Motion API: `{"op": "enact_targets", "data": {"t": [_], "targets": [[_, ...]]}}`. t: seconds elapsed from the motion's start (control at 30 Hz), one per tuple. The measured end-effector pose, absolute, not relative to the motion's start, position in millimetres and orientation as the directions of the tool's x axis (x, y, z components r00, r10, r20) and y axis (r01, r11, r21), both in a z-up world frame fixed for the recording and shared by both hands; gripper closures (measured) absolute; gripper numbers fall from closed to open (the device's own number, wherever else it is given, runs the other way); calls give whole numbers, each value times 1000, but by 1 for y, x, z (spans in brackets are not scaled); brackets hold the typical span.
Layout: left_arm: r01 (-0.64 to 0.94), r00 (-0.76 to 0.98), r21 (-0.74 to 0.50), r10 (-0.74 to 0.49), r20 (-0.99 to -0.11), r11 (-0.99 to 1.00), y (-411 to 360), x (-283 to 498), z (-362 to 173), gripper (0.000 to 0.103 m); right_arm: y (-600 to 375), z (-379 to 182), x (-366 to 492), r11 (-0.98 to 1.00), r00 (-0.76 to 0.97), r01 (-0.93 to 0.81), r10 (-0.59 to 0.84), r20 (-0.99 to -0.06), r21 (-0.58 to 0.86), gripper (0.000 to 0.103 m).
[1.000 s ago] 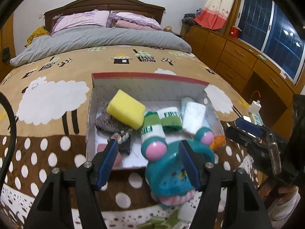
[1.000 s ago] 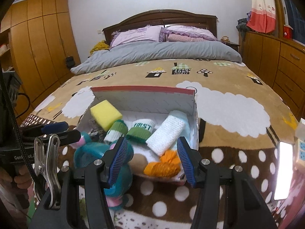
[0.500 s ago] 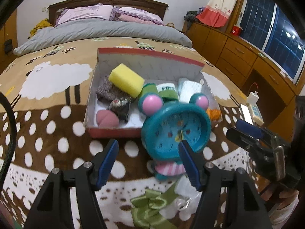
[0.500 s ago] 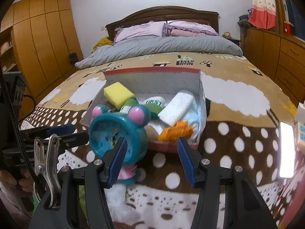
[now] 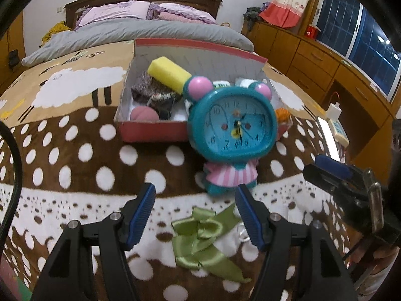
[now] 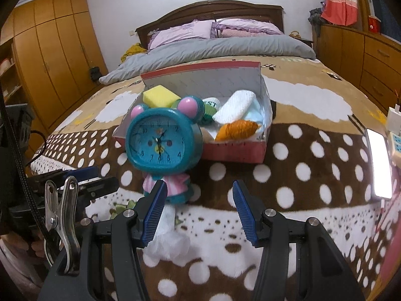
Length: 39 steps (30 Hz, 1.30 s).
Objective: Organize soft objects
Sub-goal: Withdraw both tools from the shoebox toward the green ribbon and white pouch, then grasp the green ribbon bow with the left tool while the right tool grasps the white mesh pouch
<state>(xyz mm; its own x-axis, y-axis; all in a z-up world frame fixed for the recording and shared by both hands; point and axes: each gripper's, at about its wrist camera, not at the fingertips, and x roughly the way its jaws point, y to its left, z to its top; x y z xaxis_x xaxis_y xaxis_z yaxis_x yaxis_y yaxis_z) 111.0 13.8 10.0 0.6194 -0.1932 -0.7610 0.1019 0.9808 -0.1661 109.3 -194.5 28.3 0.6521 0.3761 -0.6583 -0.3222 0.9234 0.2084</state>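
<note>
Both tools hang empty above the blanket, so the step in hand looks like choosing the next loose soft item to pack. The left gripper [image 5: 195,200] has its jaws spread with nothing between them, and the green ribbon bow [image 5: 200,235] lies just below and between its fingertips, on the blanket and outside the box. The right gripper [image 6: 198,198] is likewise spread and empty; a white fluffy item [image 6: 168,235], too blurred to name, lies under its left finger. Straight ahead of both grippers stands the teal bear-shaped alarm clock [image 5: 233,128], upright and hard, probably not one to pack. Beyond it sits the red cardboard box [image 6: 238,153], already holding a yellow sponge [image 5: 169,74], a white knitted roll [image 6: 236,106] and orange yarn [image 6: 236,129]. The next move likely calls for lowering the left gripper onto the bow and closing gently on its satin loops, which look limp, slippery and easily crushed.
</note>
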Motion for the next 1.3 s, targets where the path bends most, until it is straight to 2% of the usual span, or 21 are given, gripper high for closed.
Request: {"op": "enact_targets", "data": {"t": [0.97, 1.1, 1.3], "targets": [[63, 567, -118, -133, -813, 991, 7, 89, -65, 32, -181, -19, 79, 917, 591, -324, 388, -707, 232, 47], [80, 560, -138, -159, -813, 987, 6, 91, -69, 20, -174, -25, 81, 915, 582, -333, 389, -714, 227, 47], [138, 555, -68, -134, -821, 988, -12, 91, -77, 2, -166, -34, 85, 908, 555, -344, 401, -729, 238, 47]]}}
